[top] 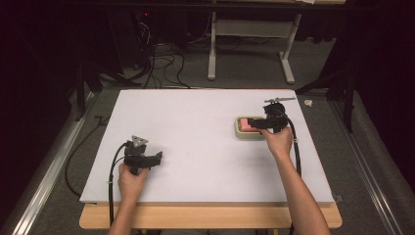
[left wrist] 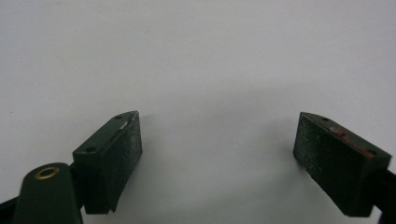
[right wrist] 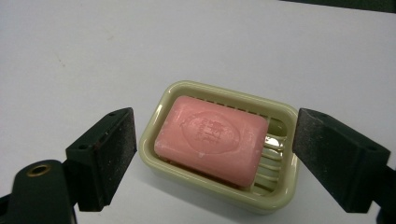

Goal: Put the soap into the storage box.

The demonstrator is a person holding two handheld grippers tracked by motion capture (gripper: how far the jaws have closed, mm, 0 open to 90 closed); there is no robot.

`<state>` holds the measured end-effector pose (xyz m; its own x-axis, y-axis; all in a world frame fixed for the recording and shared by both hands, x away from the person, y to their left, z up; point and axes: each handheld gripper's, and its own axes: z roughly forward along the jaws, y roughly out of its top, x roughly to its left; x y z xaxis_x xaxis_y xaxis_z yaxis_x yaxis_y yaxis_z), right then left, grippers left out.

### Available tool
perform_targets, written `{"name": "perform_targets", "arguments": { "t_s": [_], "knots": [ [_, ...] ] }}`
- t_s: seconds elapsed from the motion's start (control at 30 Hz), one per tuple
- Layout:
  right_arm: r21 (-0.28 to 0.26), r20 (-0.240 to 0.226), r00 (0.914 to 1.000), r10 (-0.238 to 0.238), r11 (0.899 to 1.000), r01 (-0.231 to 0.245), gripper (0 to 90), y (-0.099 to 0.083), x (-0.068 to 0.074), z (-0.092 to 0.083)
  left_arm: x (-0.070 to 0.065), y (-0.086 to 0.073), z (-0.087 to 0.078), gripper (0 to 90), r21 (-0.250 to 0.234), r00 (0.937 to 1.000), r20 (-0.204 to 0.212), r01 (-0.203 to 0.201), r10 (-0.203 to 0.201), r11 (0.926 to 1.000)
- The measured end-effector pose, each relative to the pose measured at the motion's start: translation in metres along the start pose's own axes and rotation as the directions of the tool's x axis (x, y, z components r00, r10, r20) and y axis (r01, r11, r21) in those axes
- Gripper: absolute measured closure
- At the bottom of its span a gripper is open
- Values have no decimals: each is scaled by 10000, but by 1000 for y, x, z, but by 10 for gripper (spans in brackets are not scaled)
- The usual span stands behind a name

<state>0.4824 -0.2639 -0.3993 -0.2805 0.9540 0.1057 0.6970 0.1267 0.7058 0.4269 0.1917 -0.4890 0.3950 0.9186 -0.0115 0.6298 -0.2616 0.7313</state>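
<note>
A pink bar of soap (right wrist: 212,140) lies in a pale green soap dish (right wrist: 275,198) at the right of the white board (top: 195,122). My right gripper (right wrist: 215,154) hovers over the dish, open, one jaw to each side of it and neither pad touching it. From above, the right gripper (top: 254,123) points left over the soap dish (top: 244,134). My left gripper (top: 157,157) rests low at the board's near left, open, with bare white board between its pads (left wrist: 116,154).
The white board lies on a wooden table (top: 210,216). A metal rail (top: 44,171) runs along the left side on grey floor. Black cables (top: 161,63) and a white table frame (top: 249,44) stand beyond the far edge.
</note>
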Motion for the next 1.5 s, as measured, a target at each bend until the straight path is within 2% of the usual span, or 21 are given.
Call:
{"name": "perform_targets", "arguments": {
  "t_s": [0.2, 0.43, 0.8, 1.13, 1.5],
  "knots": [
    [-158, -61, 9999, -138, 9998, 137, 147, 0, -1, -9, 0, 0, 0, 158, -1, 10000, 0, 3, -3, 10000],
    [-615, -108, 9999, -75, 9981, 68, 156, -3, -5, -24, 0, 0, 0, 158, -2, 10000, -3, -2, 2, 10000],
    [-809, -165, 9999, 16, 9967, -29, 160, -12, -13, -36, 0, 0, 0, 158, -1, 10000, -3, -2, 2, 10000],
    [-1241, -179, 9998, -31, 9923, 8, 163, -18, -15, -52, 0, 0, 0, 158, -3, 10000, -9, -7, 7, 10000],
    [-1497, -234, 9996, 153, 9886, -187, 166, -26, -22, -64, 0, 0, 0, 158, -12, 10000, -10, -6, 6, 10000]
  ]
}}
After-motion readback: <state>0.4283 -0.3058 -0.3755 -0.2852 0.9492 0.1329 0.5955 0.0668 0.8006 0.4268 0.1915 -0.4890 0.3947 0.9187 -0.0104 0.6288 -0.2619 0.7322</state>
